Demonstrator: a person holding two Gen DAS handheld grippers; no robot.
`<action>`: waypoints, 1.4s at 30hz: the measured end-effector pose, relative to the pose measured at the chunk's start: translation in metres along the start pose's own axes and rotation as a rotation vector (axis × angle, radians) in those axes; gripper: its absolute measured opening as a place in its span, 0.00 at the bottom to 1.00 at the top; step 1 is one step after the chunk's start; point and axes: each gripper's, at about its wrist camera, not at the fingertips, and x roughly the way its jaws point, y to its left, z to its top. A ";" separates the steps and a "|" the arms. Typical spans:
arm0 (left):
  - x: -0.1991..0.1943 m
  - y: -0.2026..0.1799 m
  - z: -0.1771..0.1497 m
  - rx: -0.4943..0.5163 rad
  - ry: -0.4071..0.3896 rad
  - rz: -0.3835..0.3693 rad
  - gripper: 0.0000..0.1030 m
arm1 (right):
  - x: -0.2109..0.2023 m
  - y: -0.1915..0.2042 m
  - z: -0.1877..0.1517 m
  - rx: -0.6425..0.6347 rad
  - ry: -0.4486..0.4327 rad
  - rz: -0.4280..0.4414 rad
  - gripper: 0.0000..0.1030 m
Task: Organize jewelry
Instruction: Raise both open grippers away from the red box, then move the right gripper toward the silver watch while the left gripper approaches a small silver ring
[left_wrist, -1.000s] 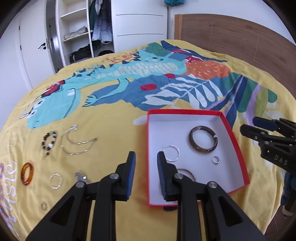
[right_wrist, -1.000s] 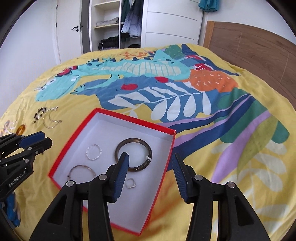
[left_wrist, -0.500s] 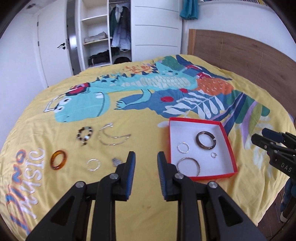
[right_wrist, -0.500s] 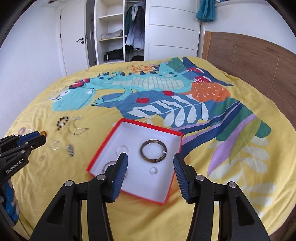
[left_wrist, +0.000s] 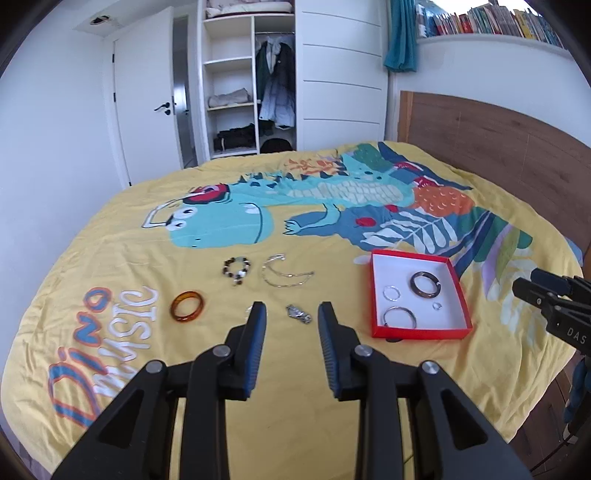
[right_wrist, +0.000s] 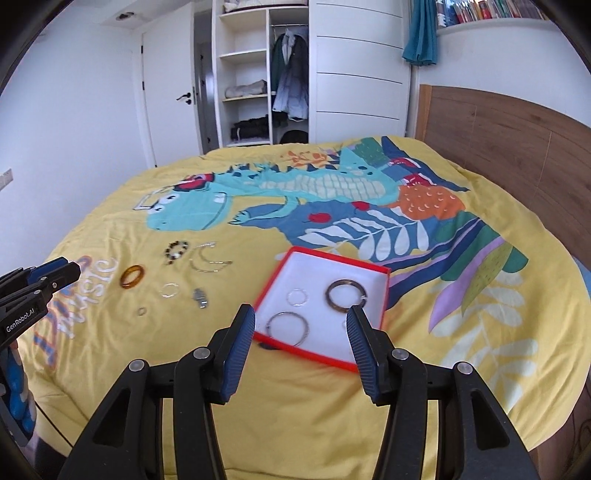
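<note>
A: What's still loose on the bed (left_wrist: 332, 387)?

B: The amber bangle (left_wrist: 187, 312), bead bracelet (left_wrist: 236, 268), thin necklace (left_wrist: 284, 274) and small metal clasp (left_wrist: 299, 314), all left of the red box (left_wrist: 421, 336).

A: How will the clasp handle?

B: Likely light, hard and slippery; pinch across its narrow middle. Its long axis runs left-right, slightly diagonal.

A: The grippers?

B: Left gripper (left_wrist: 290, 314) and right gripper (right_wrist: 301, 321) are both spread wide, holding nothing.

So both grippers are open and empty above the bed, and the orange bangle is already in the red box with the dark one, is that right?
Not quite. The orange bangle is not in the red box; it lies on the yellow bedspread to the box's left, as the left wrist view shows. The rest holds: the dark bangle is in the box, and the left gripper and right gripper are open and empty.
</note>
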 end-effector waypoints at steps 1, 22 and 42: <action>-0.005 0.003 -0.002 -0.005 -0.005 0.004 0.27 | -0.004 0.005 -0.002 -0.005 0.000 0.004 0.50; 0.028 0.138 -0.049 -0.189 0.120 0.142 0.39 | 0.049 0.078 -0.005 -0.074 0.055 0.131 0.50; 0.192 0.158 -0.069 -0.276 0.268 0.046 0.39 | 0.251 0.140 -0.012 -0.107 0.226 0.277 0.47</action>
